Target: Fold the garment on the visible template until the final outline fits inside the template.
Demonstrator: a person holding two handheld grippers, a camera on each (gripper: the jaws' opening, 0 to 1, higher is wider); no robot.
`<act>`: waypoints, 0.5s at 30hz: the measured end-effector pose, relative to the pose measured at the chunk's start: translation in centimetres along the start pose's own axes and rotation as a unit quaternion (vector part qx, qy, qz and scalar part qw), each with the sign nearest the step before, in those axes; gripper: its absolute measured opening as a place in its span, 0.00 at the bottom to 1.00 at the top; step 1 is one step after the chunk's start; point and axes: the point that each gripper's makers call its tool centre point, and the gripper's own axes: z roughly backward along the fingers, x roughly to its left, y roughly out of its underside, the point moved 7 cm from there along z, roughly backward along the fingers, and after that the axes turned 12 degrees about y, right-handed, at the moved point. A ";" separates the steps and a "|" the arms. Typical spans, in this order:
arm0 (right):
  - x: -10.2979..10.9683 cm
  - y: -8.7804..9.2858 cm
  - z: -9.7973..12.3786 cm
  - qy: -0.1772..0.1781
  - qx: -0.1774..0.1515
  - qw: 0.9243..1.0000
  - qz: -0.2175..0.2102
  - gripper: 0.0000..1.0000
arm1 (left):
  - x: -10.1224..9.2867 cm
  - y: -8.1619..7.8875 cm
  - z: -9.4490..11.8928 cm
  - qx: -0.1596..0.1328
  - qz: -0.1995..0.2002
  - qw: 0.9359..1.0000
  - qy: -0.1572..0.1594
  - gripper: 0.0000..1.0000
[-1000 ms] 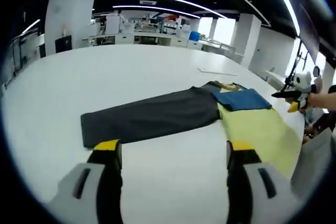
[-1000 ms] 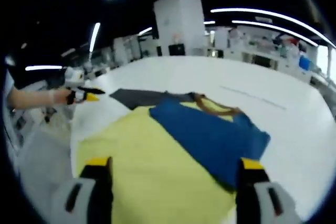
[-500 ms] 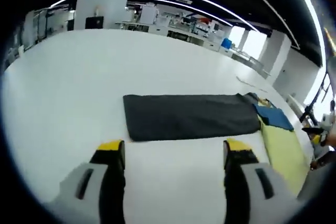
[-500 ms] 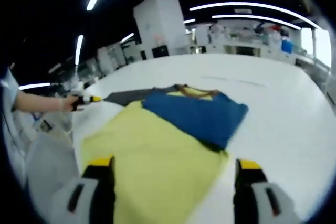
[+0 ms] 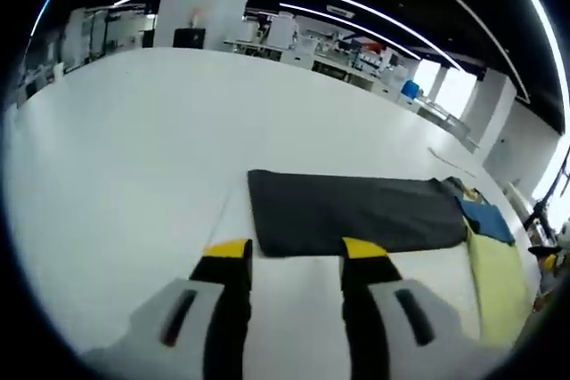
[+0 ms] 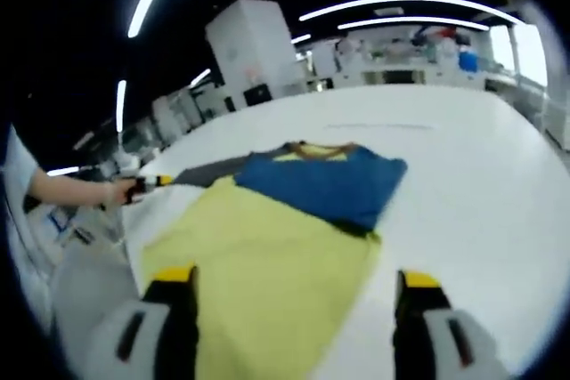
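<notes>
The garment lies flat on the white table [image 5: 134,149]. Its long dark grey part [image 5: 356,213] stretches sideways just beyond my left gripper [image 5: 296,251], which is open with a narrow gap and nothing in it. The blue part [image 5: 485,218] rests on the yellow template [image 5: 494,282] at the right. In the right gripper view the blue part [image 6: 325,180] with a brown collar [image 6: 316,149] covers the far end of the yellow template [image 6: 267,255]. My right gripper [image 6: 293,278] stands wide open over the template's near edge, holding nothing. The left gripper [image 6: 147,184] shows at the left.
A person's forearm [image 6: 71,189] reaches in from the left, and grey clothing [image 6: 85,282] sits at the lower left. Bare white tabletop [image 6: 463,193] spreads right of the template. Benches, a white pillar [image 6: 254,46] and equipment stand far behind the table.
My left gripper's jaws have drawn closer together and its view has swung toward the grey end of the garment. The right gripper stays wide open over the template.
</notes>
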 end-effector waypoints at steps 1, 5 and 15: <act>-0.1 0.0 0.0 0.001 0.002 1.000 0.000 0.91 | 0.2 0.0 -0.1 -0.001 0.001 1.000 -0.005 0.32; -0.3 0.0 0.1 0.003 0.001 1.000 -0.001 0.91 | 1.1 0.2 0.1 0.010 -0.016 0.998 -0.054 0.13; -0.8 0.6 0.4 0.006 0.001 1.000 -0.007 0.90 | 0.4 0.2 -0.3 0.010 0.002 0.997 -0.074 0.00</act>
